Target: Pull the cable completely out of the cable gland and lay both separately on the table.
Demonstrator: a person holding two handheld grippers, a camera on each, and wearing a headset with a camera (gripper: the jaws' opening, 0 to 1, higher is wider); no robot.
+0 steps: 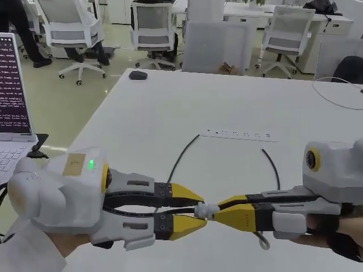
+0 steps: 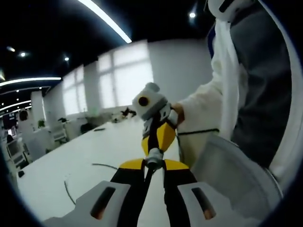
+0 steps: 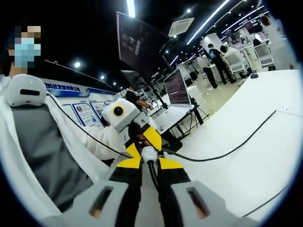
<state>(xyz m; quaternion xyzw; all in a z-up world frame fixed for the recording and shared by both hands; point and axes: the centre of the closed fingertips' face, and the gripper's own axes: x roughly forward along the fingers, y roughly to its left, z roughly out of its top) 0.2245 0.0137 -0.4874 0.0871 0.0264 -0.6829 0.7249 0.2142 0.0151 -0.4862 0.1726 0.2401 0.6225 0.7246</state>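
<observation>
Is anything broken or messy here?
Nothing stands out. The left gripper and right gripper pinch the gland together; the cable curves loosely over the table, with no damage visible.

- My left gripper (image 1: 198, 210) and right gripper (image 1: 220, 208) meet nose to nose low over the near edge of the tabletop (image 1: 170, 107). The fingers (image 1: 184, 194) of both are clamped on the cable gland (image 1: 205, 211), so each blocks the other's way forward.
- The black cable (image 1: 180, 158) curves across the tabletop just beyond the left gripper. A second black run (image 1: 274, 167) lies beyond the right gripper.
- Between those two runs the tabletop is bare, with open room to set something down.
- The power strip (image 1: 238, 135) lies across the middle and bounds that patch on the far side.
- Past the strip there is wide open surface. The mouse (image 1: 137, 75) sits at the far-left edge and a thin white wire (image 1: 334, 93) at the far right.
- The laptop (image 1: 11, 107) stands off the left edge and limits any swing to the left.
- My torso (image 2: 255, 94) is close behind both grippers.
</observation>
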